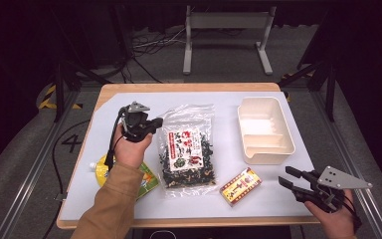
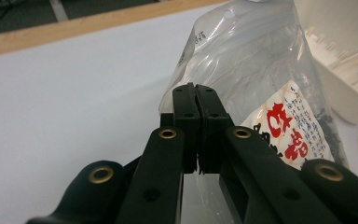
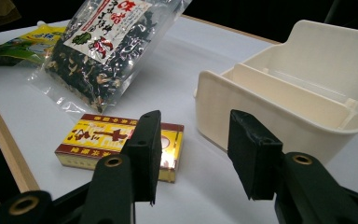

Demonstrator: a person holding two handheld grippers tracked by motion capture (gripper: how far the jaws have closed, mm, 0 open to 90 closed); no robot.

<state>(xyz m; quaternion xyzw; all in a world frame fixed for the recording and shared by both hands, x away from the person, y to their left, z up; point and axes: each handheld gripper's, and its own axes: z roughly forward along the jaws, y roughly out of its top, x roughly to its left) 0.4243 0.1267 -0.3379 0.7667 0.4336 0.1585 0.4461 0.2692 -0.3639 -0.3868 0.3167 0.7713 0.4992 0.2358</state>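
The left tongs (image 1: 154, 123) are clenched on the upper left corner of a clear bag of dried seaweed (image 1: 188, 152); in the left gripper view the two black jaws meet flat with only the thin plastic film (image 2: 242, 60) pinched between them. The right tongs (image 1: 286, 177) hang released at about four o'clock on the bench (image 1: 109, 107), jaws apart with nothing between them, just beside a small red and yellow box (image 1: 240, 186).

The bag lies in the middle of the white bench, its printed label up, its far end tipped upward where it is pinched. From the left tongs it stretches away toward five o'clock. A cream tray with a divider (image 1: 288, 134) stands at two o'clock from the bag, apart from it. A yellow and green pouch (image 1: 146, 179) lies at eight o'clock, partly under the person's left sleeve (image 1: 112, 199).

The step in hand looks like lifting the bag by its corner. To do it well, the pinch should stay firm on the sealed edge, since the smooth film may slip; the lift should be slow and straight, because the heavy contents will sag to the low end and swing. If the bag is bound for the tray, it should clear the near wall before it is lowered.
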